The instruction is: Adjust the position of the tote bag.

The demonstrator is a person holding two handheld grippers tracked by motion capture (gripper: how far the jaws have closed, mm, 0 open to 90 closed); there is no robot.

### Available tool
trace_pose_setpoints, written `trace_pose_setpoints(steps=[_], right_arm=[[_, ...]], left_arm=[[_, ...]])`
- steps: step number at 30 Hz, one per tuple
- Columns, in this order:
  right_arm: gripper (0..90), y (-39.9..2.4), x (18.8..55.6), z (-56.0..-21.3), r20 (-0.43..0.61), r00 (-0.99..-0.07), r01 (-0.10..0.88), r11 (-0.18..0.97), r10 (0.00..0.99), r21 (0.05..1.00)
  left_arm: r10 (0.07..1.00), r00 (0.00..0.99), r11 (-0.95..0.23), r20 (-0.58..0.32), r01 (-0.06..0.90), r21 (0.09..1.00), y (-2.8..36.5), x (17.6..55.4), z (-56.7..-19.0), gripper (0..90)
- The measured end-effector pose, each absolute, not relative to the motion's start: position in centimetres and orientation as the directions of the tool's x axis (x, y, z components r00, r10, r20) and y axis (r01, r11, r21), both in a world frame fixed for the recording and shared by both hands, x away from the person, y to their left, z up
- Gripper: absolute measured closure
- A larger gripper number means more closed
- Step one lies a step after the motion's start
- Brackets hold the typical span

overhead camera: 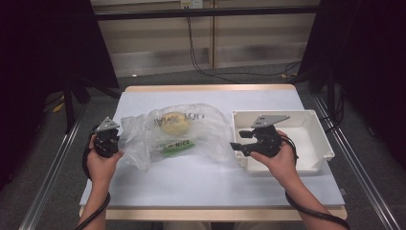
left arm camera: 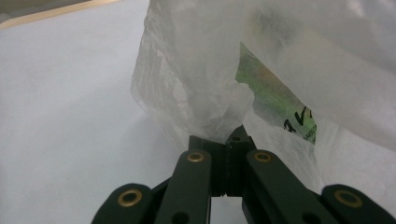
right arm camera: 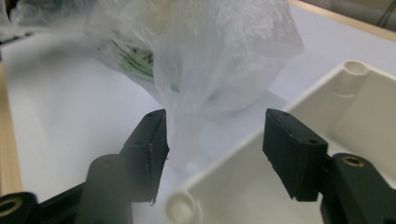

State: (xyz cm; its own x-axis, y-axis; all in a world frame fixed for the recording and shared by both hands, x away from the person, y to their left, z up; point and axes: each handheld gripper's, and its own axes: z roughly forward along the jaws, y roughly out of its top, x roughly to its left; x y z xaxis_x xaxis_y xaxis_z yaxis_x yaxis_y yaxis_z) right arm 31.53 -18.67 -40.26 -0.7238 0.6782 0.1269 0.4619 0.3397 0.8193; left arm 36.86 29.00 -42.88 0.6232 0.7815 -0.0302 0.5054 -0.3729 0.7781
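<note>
Pinching the plastic bag (left arm camera: 196,88), left tongs (left arm camera: 227,140) hold it; right tongs (right arm camera: 215,140) gape beside it.

Clear plastic bag with a round yellowish item, lying on the tabletop

The plastic bag (overhead camera: 174,134) is thin, wrinkled and see-through, with a green label (overhead camera: 177,145) and dark letters. It lies spread on the white tabletop (overhead camera: 201,182), just left of the white tray (overhead camera: 313,143). The yellowish item (overhead camera: 175,124) sits inside it, near its middle.

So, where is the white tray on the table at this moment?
In the high view the white tray sits on the table's right side, just right of the plastic bag, under the right gripper.
</note>
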Motion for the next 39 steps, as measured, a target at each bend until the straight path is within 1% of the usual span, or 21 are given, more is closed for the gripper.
trace_pose_setpoints(steps=[1, 3, 4, 6, 7, 8, 9, 10, 11, 12, 13, 14, 17, 19, 22, 24, 25, 27, 34, 37, 39], right_arm=[[35.5, -18.3, 31.9, -40.2, 0.139, -0.719, 0.471, 0.331, 0.681, 0.818], [34.4, -17.3, 32.8, -40.2, 0.098, -0.721, 0.459, 0.367, 0.686, 0.809], [32.4, -16.7, 33.9, -40.3, 0.104, -0.706, 0.468, 0.352, 0.700, 0.811], [33.1, -16.5, 34.4, -40.4, 0.120, -0.706, 0.474, 0.340, 0.698, 0.812], [36.3, -16.3, 34.9, -40.4, 0.126, -0.703, 0.479, 0.335, 0.700, 0.811], [40.3, -16.1, 35.3, -40.4, 0.118, -0.700, 0.476, 0.336, 0.705, 0.813], [47.8, -16.0, 35.6, -40.5, 0.114, -0.696, 0.475, 0.335, 0.709, 0.813], [62.0, -15.9, 35.7, -40.4, 0.106, -0.700, 0.468, 0.342, 0.706, 0.815], [69.1, -15.8, 35.7, -40.4, 0.083, -0.706, 0.449, 0.354, 0.704, 0.821], [82.2, -15.7, 35.6, -40.3, 0.085, -0.718, 0.440, 0.357, 0.691, 0.824], [82.2, -15.7, 35.6, -40.3, 0.085, -0.718, 0.440, 0.357, 0.691, 0.824], [86.9, -15.7, 35.5, -40.3, 0.099, -0.726, 0.443, 0.352, 0.681, 0.825], [88.8, -15.5, 34.8, -40.4, 0.151, -0.739, 0.464, 0.334, 0.657, 0.820], [88.9, -15.2, 34.1, -40.3, 0.143, -0.754, 0.456, 0.354, 0.642, 0.817], [88.9, -15.0, 33.1, -40.2, 0.178, -0.764, 0.465, 0.338, 0.620, 0.818], [89.0, -15.1, 32.3, -40.2, 0.177, -0.766, 0.464, 0.341, 0.618, 0.817], [89.0, -15.1, 32.0, -40.1, 0.190, -0.766, 0.474, 0.342, 0.614, 0.811], [89.0, -15.3, 31.2, -39.9, 0.206, -0.771, 0.477, 0.333, 0.603, 0.813], [88.5, -15.2, 29.1, -39.5, 0.270, -0.779, 0.509, 0.318, 0.566, 0.800], [80.7, -15.2, 28.5, -39.5, 0.245, -0.779, 0.496, 0.327, 0.578, 0.805], [72.0, -15.3, 28.6, -39.4, 0.208, -0.776, 0.480, 0.343, 0.596, 0.807]], left_arm=[[0.783, 0.621, -0.375, -0.026, 0.505, 0.777, 28.9, 36.8, -42.9, 90.0], [0.780, 0.625, -0.375, -0.029, 0.503, 0.779, 28.7, 36.8, -42.9, 90.0], [0.775, 0.631, -0.382, -0.025, 0.500, 0.778, 28.7, 36.9, -42.9, 90.0], [0.773, 0.634, -0.381, -0.028, 0.499, 0.779, 28.6, 37.0, -43.0, 90.0], [0.767, 0.642, -0.398, -0.014, 0.493, 0.774, 28.6, 37.0, -43.0, 90.0], [0.765, 0.644, -0.404, -0.010, 0.491, 0.772, 28.6, 37.1, -43.0, 90.0], [0.765, 0.644, -0.400, -0.013, 0.490, 0.775, 28.5, 37.1, -43.1, 90.0], [0.763, 0.646, -0.403, -0.010, 0.488, 0.774, 28.5, 37.1, -43.1, 90.0], [0.763, 0.646, -0.399, -0.015, 0.489, 0.776, 28.4, 37.1, -43.1, 90.0], [0.759, 0.651, -0.398, -0.019, 0.487, 0.777, 28.4, 37.1, -43.0, 90.0], [0.758, 0.652, -0.398, -0.017, 0.482, 0.781, 28.5, 37.2, -42.9, 90.0], [0.758, 0.652, -0.392, -0.023, 0.482, 0.784, 28.6, 37.2, -42.9, 90.0], [0.763, 0.646, -0.379, -0.028, 0.482, 0.790, 28.7, 37.3, -42.8, 90.0], [0.767, 0.641, -0.372, -0.033, 0.485, 0.791, 28.9, 37.5, -42.8, 90.0], [0.767, 0.639, -0.359, -0.048, 0.490, 0.795, 29.1, 37.7, -42.8, 90.0], [0.769, 0.638, -0.356, -0.053, 0.496, 0.792, 29.1, 38.0, -42.9, 90.0], [0.766, 0.639, -0.350, -0.065, 0.500, 0.792, 28.9, 38.2, -43.0, 90.0], [0.759, 0.649, -0.375, -0.050, 0.499, 0.781, 28.7, 38.4, -43.1, 90.0], [0.775, 0.626, -0.340, -0.079, 0.519, 0.785, 28.3, 39.8, -43.1, 90.0], [0.771, 0.631, -0.339, -0.088, 0.523, 0.782, 28.0, 40.1, -43.1, 90.0], [0.768, 0.634, -0.342, -0.088, 0.523, 0.781, 27.8, 40.0, -43.2, 90.0]])
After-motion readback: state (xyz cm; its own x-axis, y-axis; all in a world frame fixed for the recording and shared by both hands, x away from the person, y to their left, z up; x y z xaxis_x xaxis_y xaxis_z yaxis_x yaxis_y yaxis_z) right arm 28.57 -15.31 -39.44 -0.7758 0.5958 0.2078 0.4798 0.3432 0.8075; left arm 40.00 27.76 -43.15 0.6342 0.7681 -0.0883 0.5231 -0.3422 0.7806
